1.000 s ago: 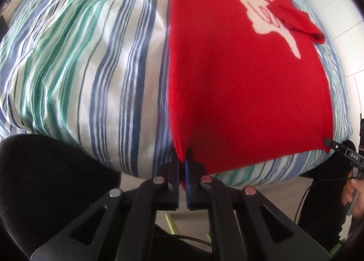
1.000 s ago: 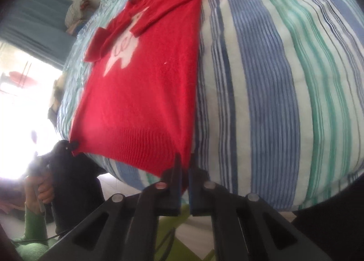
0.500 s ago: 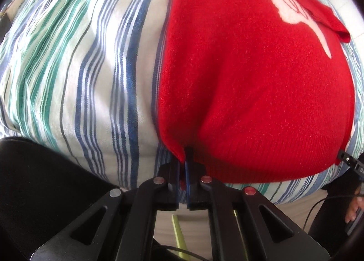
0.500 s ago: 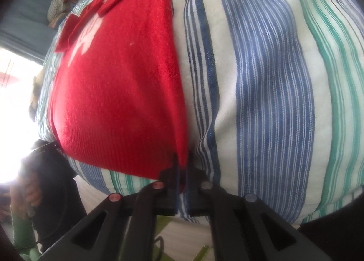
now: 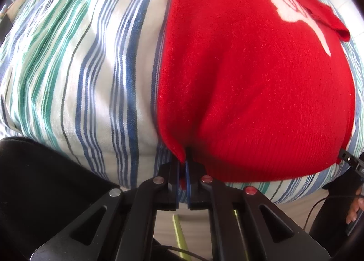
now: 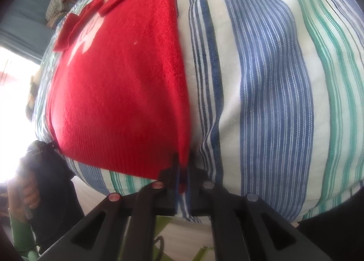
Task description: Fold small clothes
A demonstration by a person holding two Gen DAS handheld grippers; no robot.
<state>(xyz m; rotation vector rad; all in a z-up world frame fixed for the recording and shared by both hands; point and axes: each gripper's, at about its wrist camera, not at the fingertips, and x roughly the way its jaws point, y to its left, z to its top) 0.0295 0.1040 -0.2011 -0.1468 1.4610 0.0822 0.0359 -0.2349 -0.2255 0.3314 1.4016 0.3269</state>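
Both my left gripper [image 5: 183, 163] and right gripper [image 6: 182, 170] pinch the red sweater [image 5: 250, 79] at its hem corners on the striped bedcover [image 5: 91, 67], so I judge the next move is carrying the hem evenly toward the collar.

The hem of the red sweater [image 5: 250, 101] has been carried forward over the bed [image 5: 79, 67] and is viewed closer; its body is bulged.
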